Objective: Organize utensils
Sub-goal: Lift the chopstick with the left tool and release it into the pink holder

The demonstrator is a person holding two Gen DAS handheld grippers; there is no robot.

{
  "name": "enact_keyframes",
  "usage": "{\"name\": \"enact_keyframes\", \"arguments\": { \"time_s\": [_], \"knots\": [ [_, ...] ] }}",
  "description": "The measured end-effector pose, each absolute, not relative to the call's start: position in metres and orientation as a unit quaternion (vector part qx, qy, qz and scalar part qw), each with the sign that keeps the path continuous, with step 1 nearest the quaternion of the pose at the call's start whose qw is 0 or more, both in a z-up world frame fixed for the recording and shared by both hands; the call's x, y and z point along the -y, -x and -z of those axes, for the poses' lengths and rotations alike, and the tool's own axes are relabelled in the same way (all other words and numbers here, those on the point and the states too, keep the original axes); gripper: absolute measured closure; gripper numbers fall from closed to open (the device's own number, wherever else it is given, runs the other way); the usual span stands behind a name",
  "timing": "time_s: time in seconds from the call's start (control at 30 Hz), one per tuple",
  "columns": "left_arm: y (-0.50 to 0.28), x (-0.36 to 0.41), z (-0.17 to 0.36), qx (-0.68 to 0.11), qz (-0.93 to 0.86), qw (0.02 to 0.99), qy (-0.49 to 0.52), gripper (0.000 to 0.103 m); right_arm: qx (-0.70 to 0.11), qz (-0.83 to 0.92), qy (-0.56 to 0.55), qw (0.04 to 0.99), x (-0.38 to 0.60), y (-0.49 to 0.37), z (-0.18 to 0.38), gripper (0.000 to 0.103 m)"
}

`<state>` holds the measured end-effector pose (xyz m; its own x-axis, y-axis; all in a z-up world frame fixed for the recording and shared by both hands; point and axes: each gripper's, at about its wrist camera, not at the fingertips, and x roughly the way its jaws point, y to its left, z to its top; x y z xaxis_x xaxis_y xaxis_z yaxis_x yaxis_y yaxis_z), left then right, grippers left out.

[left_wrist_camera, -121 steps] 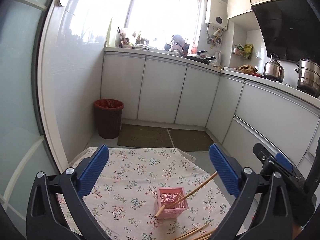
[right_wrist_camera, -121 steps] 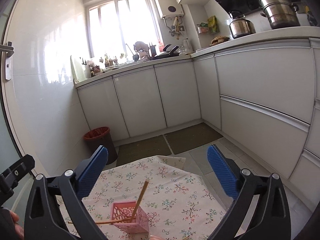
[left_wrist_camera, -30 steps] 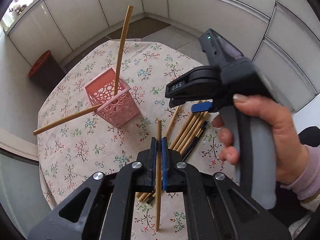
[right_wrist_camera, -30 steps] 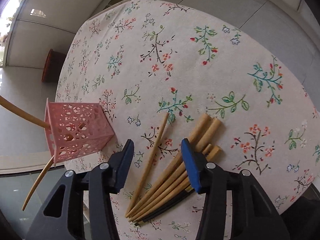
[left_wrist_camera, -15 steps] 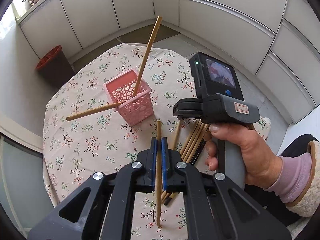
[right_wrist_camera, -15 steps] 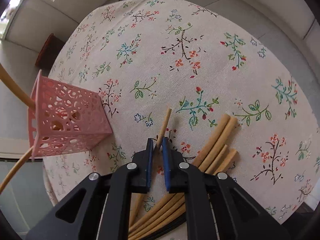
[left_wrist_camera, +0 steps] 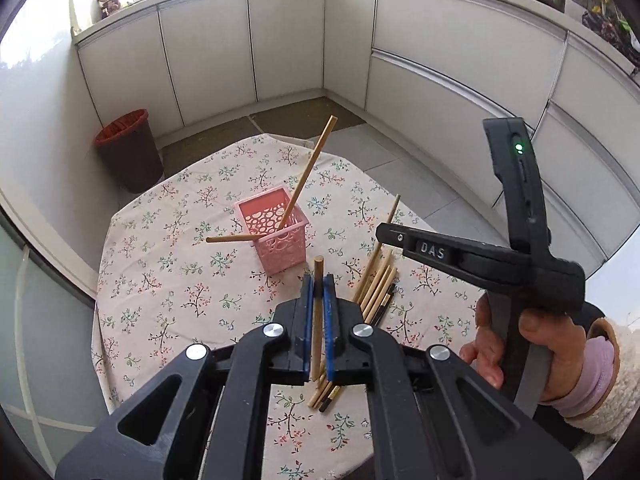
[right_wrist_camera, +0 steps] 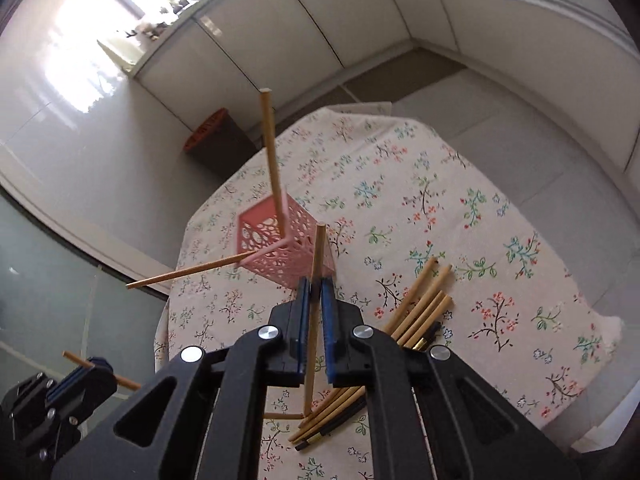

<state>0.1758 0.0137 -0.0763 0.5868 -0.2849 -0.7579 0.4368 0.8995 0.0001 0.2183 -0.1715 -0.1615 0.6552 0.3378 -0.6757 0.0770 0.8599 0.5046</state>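
Observation:
A pink lattice basket [left_wrist_camera: 276,240] [right_wrist_camera: 280,244] stands on the flowered tablecloth [left_wrist_camera: 168,280] with two wooden chopsticks leaning in it, one steep [left_wrist_camera: 308,176] and one poking out low on its left [left_wrist_camera: 232,238]. My left gripper [left_wrist_camera: 318,280] is shut on a wooden chopstick [left_wrist_camera: 317,320], just short of the basket. My right gripper [right_wrist_camera: 315,284] is shut on another chopstick [right_wrist_camera: 316,256], lifted off the table and aimed at the basket. Several chopsticks lie bundled [left_wrist_camera: 376,284] [right_wrist_camera: 416,308] to the right, some dark. The left gripper [right_wrist_camera: 86,368] also shows at the lower left of the right wrist view.
A person's hand [left_wrist_camera: 532,344] with a pink cuff holds the right gripper [left_wrist_camera: 386,234] over the table's right side. A dark bin with a red liner [left_wrist_camera: 128,152] stands on the floor beyond the table. White cabinets [left_wrist_camera: 440,64] run along the back and right.
The right gripper went from open around a chopstick beside the bundle to shut on it, then lifted it. The left gripper rose with its chopstick; the basket now looks farther.

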Motion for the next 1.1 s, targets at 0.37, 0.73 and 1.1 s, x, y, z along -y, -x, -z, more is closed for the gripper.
{"name": "enact_keyframes", "arguments": {
  "time_s": [0.37, 0.73, 1.1],
  "knots": [
    [-0.168, -0.02, 0.02, -0.331, 0.196, 0.923, -0.026, 0.099, -0.322, -0.08, -0.2, 0.922, 0.186, -0.165, 0.064, 0.097],
    [-0.198, -0.021, -0.028, -0.263, 0.155, 0.952, 0.021, 0.099, -0.249, -0.101, -0.176, 0.947, 0.197, -0.159, -0.032, 0.097],
    [-0.276, -0.013, -0.009, -0.25, 0.089, 0.964, 0.021, 0.099, -0.223, -0.117, -0.185, 0.95, 0.186, -0.214, -0.03, 0.097]
  ]
}}
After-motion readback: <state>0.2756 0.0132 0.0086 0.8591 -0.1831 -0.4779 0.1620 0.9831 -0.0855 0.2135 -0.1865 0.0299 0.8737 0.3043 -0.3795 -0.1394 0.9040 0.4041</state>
